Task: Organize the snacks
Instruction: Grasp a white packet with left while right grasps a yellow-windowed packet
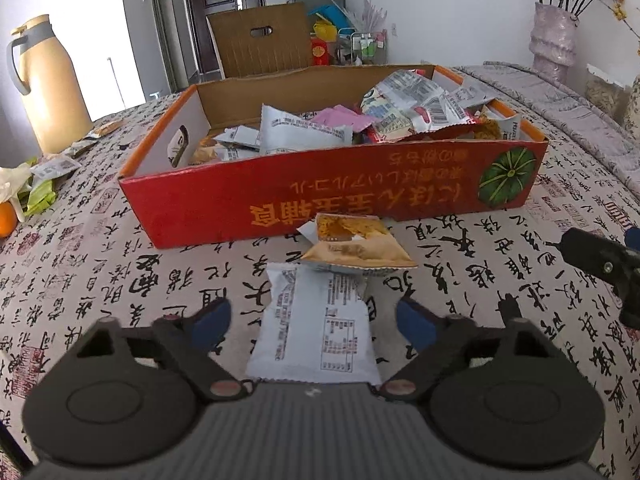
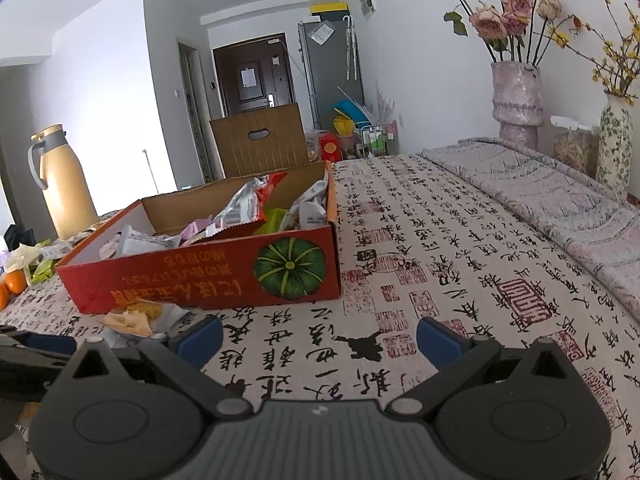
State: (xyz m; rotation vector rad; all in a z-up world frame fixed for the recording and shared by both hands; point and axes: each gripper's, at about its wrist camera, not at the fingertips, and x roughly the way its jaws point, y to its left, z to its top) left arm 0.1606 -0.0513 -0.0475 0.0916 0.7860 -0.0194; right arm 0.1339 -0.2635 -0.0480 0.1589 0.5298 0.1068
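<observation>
A red cardboard box (image 1: 360, 196) holds several snack packets and stands on the table; it also shows in the right wrist view (image 2: 180, 276). In front of it lie a white snack packet (image 1: 316, 320) and a tan packet (image 1: 356, 248); the tan one shows in the right wrist view (image 2: 132, 318). My left gripper (image 1: 314, 320) is open, with its blue fingers on either side of the white packet, just above it. My right gripper (image 2: 318, 338) is open and empty over the tablecloth, to the right of the box; part of it shows in the left wrist view (image 1: 600, 256).
A yellow thermos jug (image 1: 48, 88) stands at the back left, with loose packets (image 1: 52, 168) and an orange (image 1: 6, 220) near it. A pink vase of flowers (image 2: 516, 100) and a patterned vase (image 2: 614, 144) stand at the back right beside a folded grey quilt (image 2: 540, 196).
</observation>
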